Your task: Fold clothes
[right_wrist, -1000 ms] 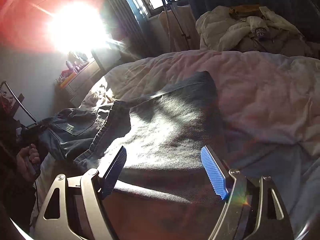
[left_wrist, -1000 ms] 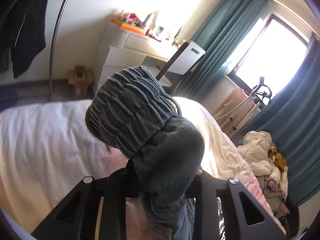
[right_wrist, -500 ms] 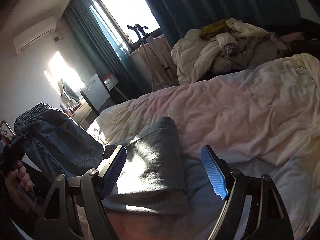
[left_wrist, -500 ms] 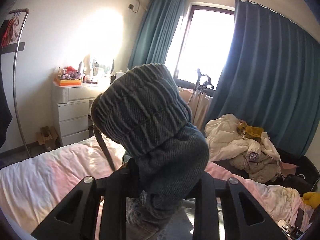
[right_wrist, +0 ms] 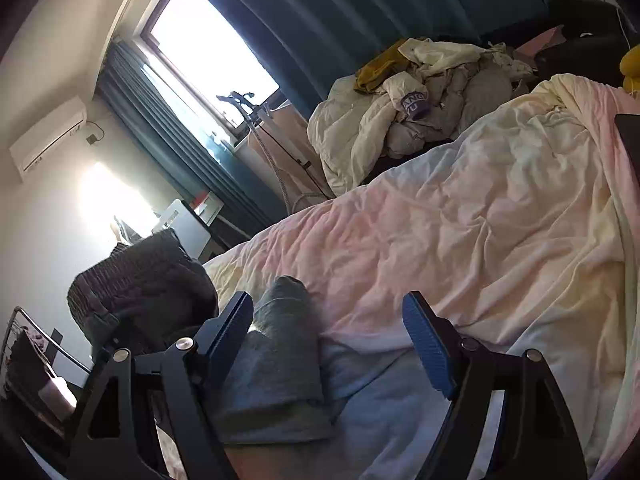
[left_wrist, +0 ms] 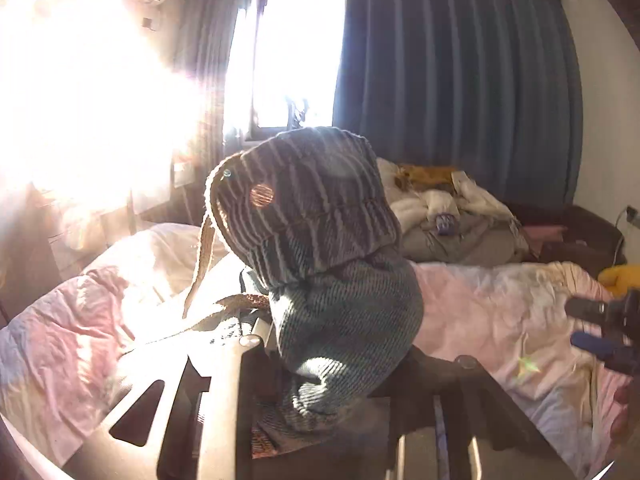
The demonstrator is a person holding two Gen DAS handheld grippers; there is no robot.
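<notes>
Jeans (left_wrist: 320,248): bunched waistband lifted off the bed (right_wrist: 460,232), swung from the dresser side towards the window.
Left claw (left_wrist: 340,364): clamped on the jeans.
Right claw (right_wrist: 328,344): jaws wide, empty, above the bed beside a folded grey garment (right_wrist: 276,364).
Meaning: jeans probably being carried over for laying flat.

One pair of jeans (left_wrist: 328,248), one bed (right_wrist: 460,240), one heap of laundry (right_wrist: 420,120), one window (right_wrist: 208,52), one air conditioner (right_wrist: 48,136), one yellow plush toy (left_wrist: 620,276), two claws: left claw (left_wrist: 340,380), right claw (right_wrist: 328,340).
</notes>
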